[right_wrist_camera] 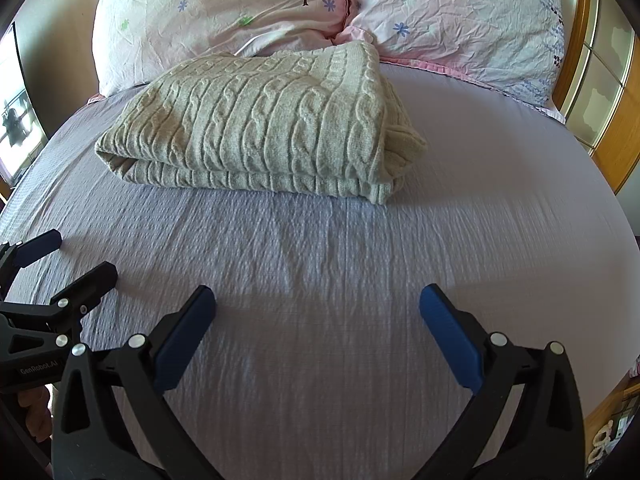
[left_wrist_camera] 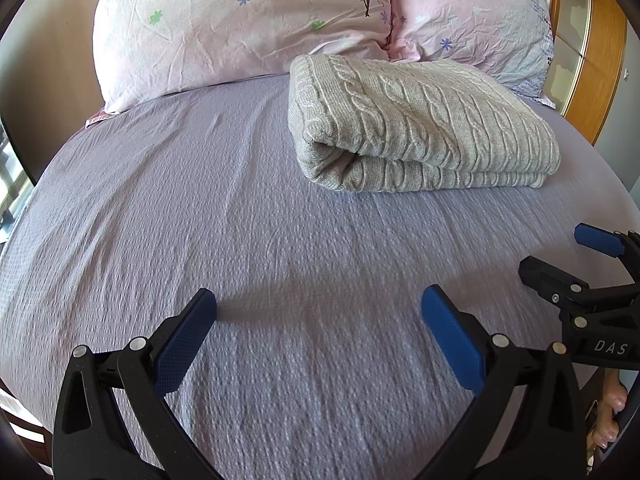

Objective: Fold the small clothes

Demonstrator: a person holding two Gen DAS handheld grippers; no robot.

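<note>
A cream cable-knit sweater (left_wrist_camera: 420, 128) lies folded into a thick rectangle on the lilac bed sheet (left_wrist_camera: 200, 220), just in front of the pillows; it also shows in the right wrist view (right_wrist_camera: 260, 124). My left gripper (left_wrist_camera: 318, 306) is open and empty, low over bare sheet well short of the sweater. My right gripper (right_wrist_camera: 316, 304) is open and empty too, beside the left one. The right gripper's open fingers show at the right edge of the left wrist view (left_wrist_camera: 568, 256). The left gripper's fingers show at the left edge of the right wrist view (right_wrist_camera: 68, 260).
Two pink floral pillows (left_wrist_camera: 240, 28) (right_wrist_camera: 460, 20) lean at the head of the bed behind the sweater. A wooden headboard or cabinet (left_wrist_camera: 600, 60) stands at the far right. The bed's edge drops off at the left (left_wrist_camera: 24, 184).
</note>
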